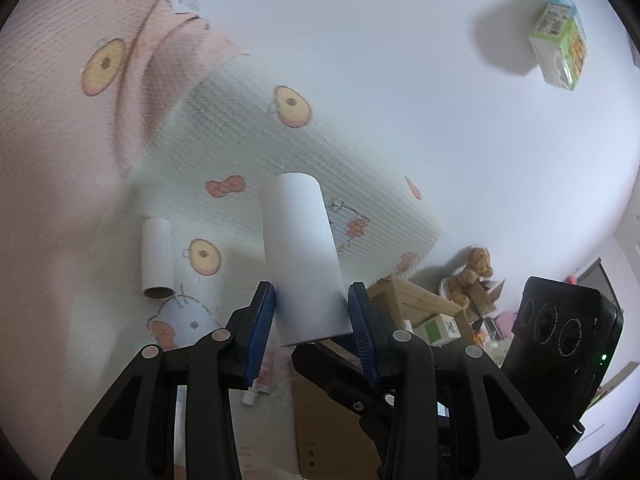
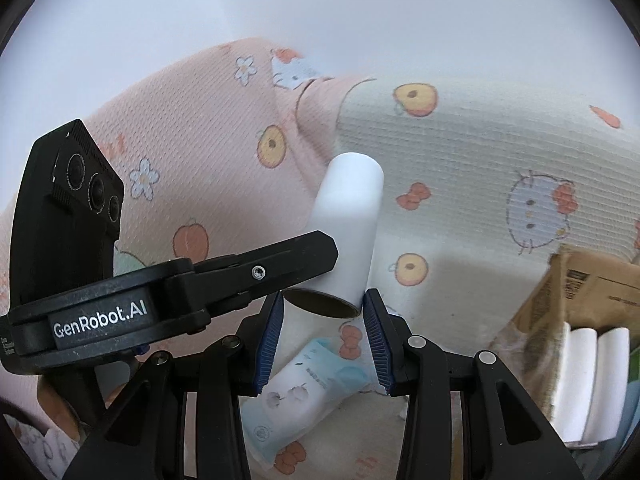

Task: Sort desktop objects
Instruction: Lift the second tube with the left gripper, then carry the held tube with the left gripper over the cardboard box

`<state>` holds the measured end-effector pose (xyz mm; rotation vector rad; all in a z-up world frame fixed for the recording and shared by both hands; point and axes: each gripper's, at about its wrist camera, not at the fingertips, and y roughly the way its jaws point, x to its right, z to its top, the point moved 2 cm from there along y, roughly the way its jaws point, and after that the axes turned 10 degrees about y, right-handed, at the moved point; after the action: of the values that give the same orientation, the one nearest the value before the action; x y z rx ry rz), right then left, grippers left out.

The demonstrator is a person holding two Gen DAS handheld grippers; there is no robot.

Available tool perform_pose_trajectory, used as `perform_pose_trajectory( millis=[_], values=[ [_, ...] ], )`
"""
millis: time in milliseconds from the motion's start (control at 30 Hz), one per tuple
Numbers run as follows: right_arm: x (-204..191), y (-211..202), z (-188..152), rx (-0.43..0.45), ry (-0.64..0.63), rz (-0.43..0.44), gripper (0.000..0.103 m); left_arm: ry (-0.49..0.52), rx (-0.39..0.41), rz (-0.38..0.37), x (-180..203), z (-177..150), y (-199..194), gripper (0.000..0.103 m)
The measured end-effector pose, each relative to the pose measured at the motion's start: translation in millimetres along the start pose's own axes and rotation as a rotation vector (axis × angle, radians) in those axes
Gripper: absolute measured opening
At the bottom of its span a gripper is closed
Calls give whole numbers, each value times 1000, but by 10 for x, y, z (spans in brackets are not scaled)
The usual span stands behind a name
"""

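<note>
In the left wrist view, the left gripper (image 1: pixel 311 312) clamped a white paper roll (image 1: pixel 300 256) between its blue pads, raised above the cartoon-print cloth (image 1: pixel 240 140). A second cardboard tube (image 1: pixel 157 258) lay loose at nine o'clock, a drink carton (image 1: pixel 560 38) at two o'clock; both looked unsorted.

In the right wrist view, the right gripper (image 2: pixel 323 334) pinched another white roll (image 2: pixel 346 232) by its open end. At four o'clock a cardboard box (image 2: pixel 592 280) already held rolls (image 2: pixel 592 376). A tissue pack (image 2: pixel 304 396) remained, partly hidden behind the jaws.
</note>
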<state>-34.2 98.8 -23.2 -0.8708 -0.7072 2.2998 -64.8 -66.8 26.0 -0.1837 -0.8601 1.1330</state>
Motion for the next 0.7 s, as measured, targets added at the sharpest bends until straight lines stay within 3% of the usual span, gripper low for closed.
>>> perform_pose_trajectory(
  millis=[400, 700],
  values=[
    [346, -340, 70, 36, 101, -30, 38, 107, -34, -1, 513, 90, 220, 42],
    [740, -640, 104, 83, 182, -67, 38, 216, -101, -44, 983, 117, 558, 42]
  ],
)
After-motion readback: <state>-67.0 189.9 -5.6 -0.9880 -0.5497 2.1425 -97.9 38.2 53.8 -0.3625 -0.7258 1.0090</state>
